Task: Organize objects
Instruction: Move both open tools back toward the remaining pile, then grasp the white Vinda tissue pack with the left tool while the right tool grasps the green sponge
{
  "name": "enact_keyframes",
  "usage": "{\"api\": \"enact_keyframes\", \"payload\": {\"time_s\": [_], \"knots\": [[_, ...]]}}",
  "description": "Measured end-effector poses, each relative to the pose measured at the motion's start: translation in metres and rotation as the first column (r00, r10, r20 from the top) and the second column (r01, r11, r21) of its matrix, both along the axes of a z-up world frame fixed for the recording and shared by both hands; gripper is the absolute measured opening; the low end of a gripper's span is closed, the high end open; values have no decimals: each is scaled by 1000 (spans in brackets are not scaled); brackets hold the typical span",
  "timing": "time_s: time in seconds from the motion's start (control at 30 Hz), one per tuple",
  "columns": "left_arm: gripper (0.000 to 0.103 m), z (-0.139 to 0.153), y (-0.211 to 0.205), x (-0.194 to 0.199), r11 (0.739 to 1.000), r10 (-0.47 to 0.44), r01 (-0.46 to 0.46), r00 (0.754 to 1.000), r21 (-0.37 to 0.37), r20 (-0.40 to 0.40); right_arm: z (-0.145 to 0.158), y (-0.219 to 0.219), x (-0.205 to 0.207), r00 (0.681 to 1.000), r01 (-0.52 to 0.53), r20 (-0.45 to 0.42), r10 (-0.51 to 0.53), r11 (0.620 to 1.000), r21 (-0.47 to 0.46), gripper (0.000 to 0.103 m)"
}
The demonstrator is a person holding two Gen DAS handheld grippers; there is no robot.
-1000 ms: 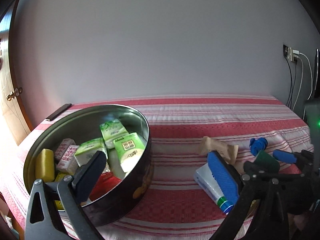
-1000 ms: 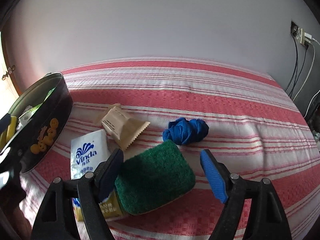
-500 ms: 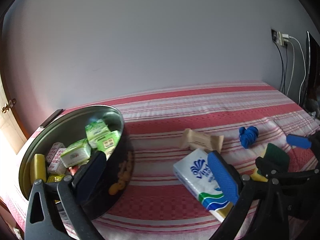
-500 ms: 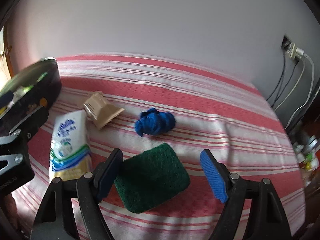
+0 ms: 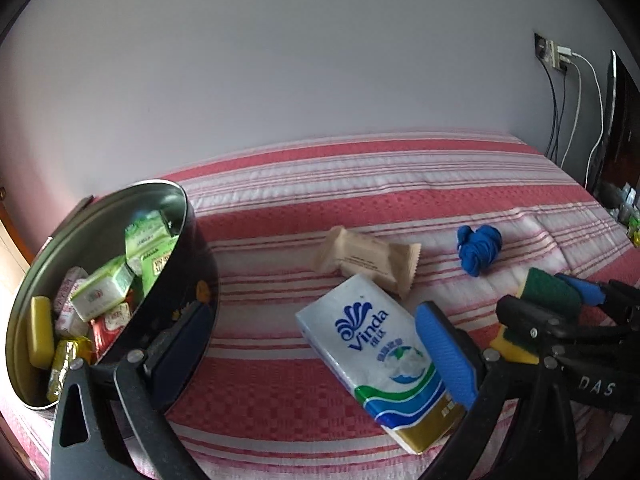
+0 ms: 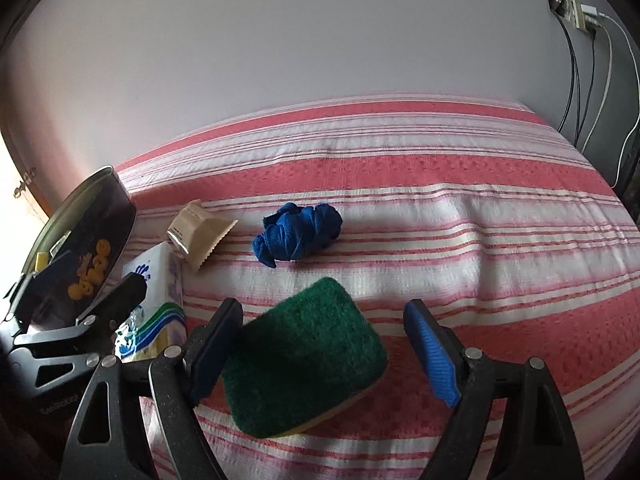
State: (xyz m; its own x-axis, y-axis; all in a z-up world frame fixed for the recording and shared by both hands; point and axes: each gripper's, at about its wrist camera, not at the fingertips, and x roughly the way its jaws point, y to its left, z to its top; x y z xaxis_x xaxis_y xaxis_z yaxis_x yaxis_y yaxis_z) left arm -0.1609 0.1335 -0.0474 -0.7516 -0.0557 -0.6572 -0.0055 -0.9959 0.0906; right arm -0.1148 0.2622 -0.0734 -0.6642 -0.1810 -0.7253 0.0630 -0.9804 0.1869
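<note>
The green scrubbing sponge with the yellow underside lies flat on the red and white striped bed cover, right between the two jaws of my right gripper. My right jaws are opening wide; the dark jaw is just beside the sponge's left edge and the blue one stands well apart from its right edge, so I am not squeezing it. Just behind the sponge sits a scrunched-up blue cloth. To the left of the cloth is a small tan wrapped snack packet with zigzag ends, and near it lies a white, blue and green pack of Vinda paper tissues. My left gripper is over that pack. Its jaws are open too, with the blue jaw over the right end of the tissues and the dark jaw in front of the wall of the round black metal tin. I am holding nothing in them. The tin stands at the left edge of the bed and is full of little things: green and white cartons, a yellow bar and shiny wrapped sweets. Behind the bed is a plain pale wall with a socket and hanging cables on the right.
</note>
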Motion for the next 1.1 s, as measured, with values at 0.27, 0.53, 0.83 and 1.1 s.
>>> {"api": "enact_keyframes", "payload": {"time_s": [0.27, 0.53, 0.83, 1.1], "knots": [[103, -4, 8, -1, 1000, -18, 18, 999, -3, 28, 4, 12, 5, 1000, 26, -16, -25, 999, 21, 83], [103, -7, 17, -7, 998, -60, 62, 996, -30, 60, 4, 12, 5, 997, 80, -24, -79, 996, 47, 83], [103, -3, 8, -4, 998, -60, 59, 997, 20, 38, 3, 19, 7, 997, 74, -16, -74, 997, 6, 83], [103, -6, 17, -7, 996, -82, 83, 995, -29, 52, 3, 21, 6, 997, 78, -14, -78, 997, -14, 83]]}}
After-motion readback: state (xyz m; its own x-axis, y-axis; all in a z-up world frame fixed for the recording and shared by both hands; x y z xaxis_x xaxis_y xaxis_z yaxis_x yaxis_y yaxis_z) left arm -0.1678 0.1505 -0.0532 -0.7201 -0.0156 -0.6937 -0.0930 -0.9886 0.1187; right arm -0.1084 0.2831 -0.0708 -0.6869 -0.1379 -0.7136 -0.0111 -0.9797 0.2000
